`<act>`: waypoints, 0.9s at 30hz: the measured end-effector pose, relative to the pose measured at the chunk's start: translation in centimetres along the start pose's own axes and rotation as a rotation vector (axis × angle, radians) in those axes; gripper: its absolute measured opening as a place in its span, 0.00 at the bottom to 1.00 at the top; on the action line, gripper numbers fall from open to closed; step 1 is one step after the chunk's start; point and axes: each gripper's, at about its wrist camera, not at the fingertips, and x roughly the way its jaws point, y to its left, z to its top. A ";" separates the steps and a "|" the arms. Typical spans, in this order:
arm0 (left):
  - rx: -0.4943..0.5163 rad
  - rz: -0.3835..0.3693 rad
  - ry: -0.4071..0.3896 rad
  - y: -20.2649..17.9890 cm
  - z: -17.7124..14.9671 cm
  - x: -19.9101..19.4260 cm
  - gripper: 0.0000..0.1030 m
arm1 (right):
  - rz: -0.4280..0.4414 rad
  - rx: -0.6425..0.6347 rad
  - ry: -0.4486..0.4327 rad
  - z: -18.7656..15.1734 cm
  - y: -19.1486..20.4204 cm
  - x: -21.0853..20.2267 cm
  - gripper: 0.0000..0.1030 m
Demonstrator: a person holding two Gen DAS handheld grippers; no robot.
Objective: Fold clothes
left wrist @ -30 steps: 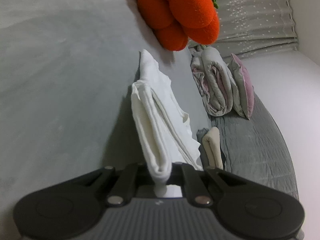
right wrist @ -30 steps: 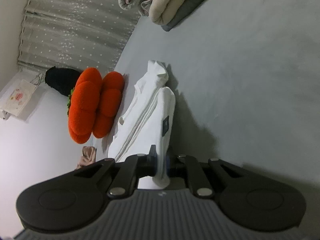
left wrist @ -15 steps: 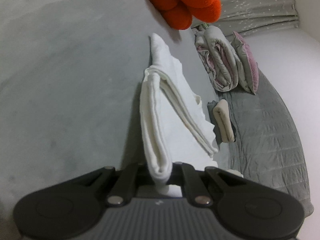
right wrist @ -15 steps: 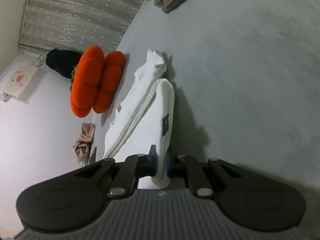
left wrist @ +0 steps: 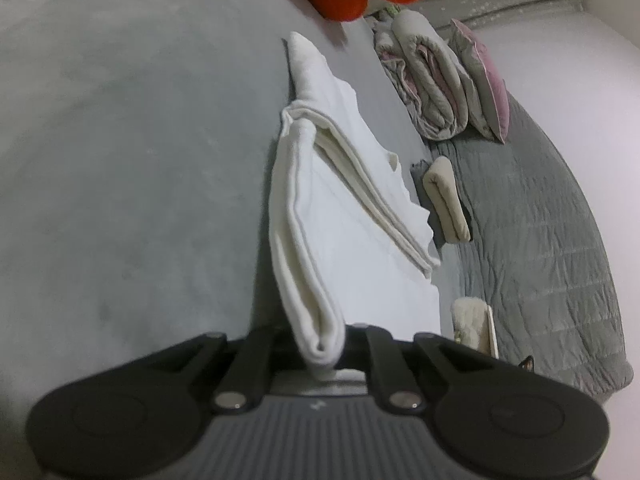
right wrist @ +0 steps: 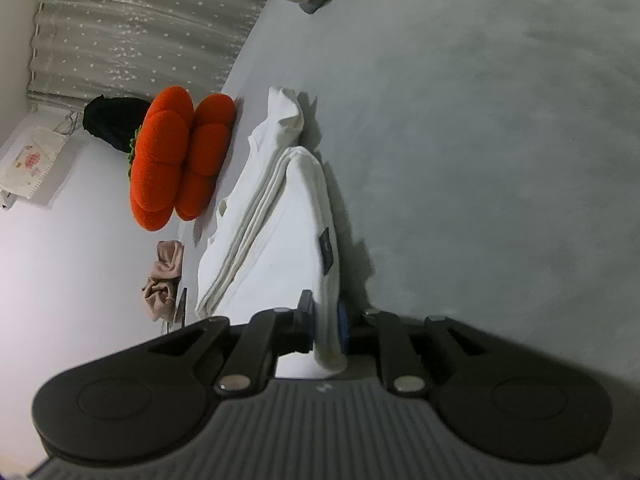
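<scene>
The left gripper [left wrist: 322, 344] is grasping one folded edge of the white cloth [left wrist: 336, 216], which is sitting right between its fingers, and its jaws have just been opening a little. The right gripper [right wrist: 326, 334] is gripping the other folded edge of the white cloth [right wrist: 280, 216], and its jaws have also just been opening slightly; the cloth is pressed between the blue pads [right wrist: 342, 320]. Beyond both pairs of fingers the cloth is lying in layers on the grey bed [left wrist: 120, 160]. Past the fingertips an orange cushion [right wrist: 176, 160] is lying near the cloth's far end.
</scene>
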 end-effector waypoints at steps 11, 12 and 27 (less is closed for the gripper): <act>0.025 -0.002 0.053 -0.3 0.2 0.1 0.09 | 0.028 -0.018 0.034 0.0 0.1 -0.4 0.28; 0.027 -0.003 0.059 -0.2 0.2 0.1 0.09 | 0.026 -0.022 0.037 -0.1 0.2 -0.4 0.28; 0.014 -0.109 0.028 -1.3 0.5 -0.9 0.06 | 0.103 -0.005 0.059 0.1 1.1 -1.2 0.14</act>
